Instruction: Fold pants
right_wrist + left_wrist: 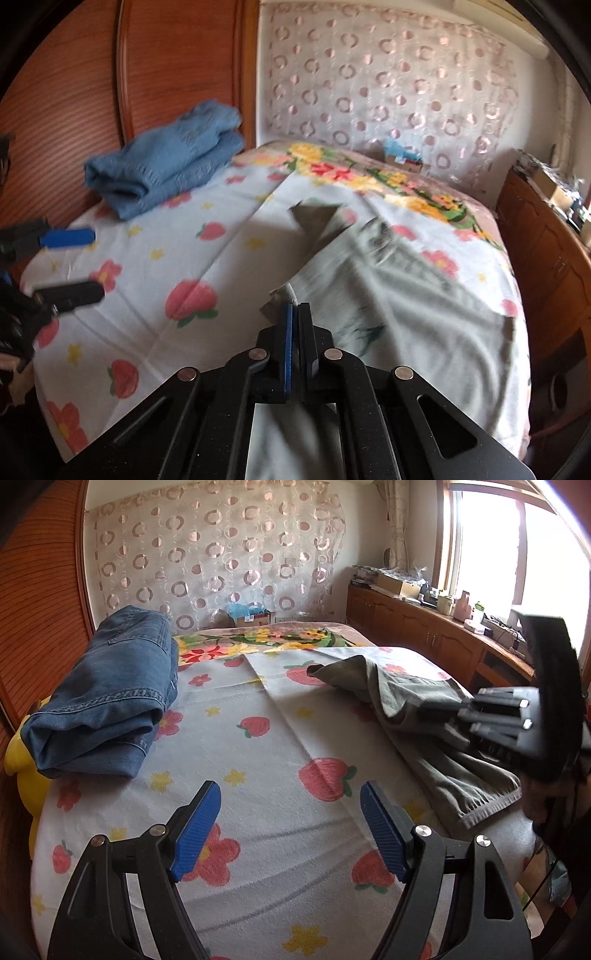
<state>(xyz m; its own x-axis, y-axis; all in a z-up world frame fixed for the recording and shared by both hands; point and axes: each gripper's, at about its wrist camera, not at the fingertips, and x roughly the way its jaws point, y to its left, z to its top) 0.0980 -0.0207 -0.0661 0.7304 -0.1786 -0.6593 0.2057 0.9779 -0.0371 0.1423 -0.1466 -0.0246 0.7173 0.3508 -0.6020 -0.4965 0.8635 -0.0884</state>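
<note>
Olive-grey pants (373, 686) lie crumpled along the right side of the bed, one hemmed leg end near the front edge. In the right wrist view the pants (369, 302) are blurred. My right gripper (295, 306) is shut, with a fold of the pants' edge pinched at its tips; from the left wrist view my right gripper (439, 720) reaches in from the right onto the cloth. My left gripper (290, 790) stands open above the strawberry-print sheet (266, 738), holding nothing, and shows again as the left gripper (98, 262) at the left edge.
Folded blue jeans (110, 694) sit at the bed's far left, over a yellow cushion (22, 760). A wooden panel (40, 627) runs along the left. A cluttered wooden cabinet (424, 624) stands under the window on the right. A cardboard box (251, 618) sits beyond the bed.
</note>
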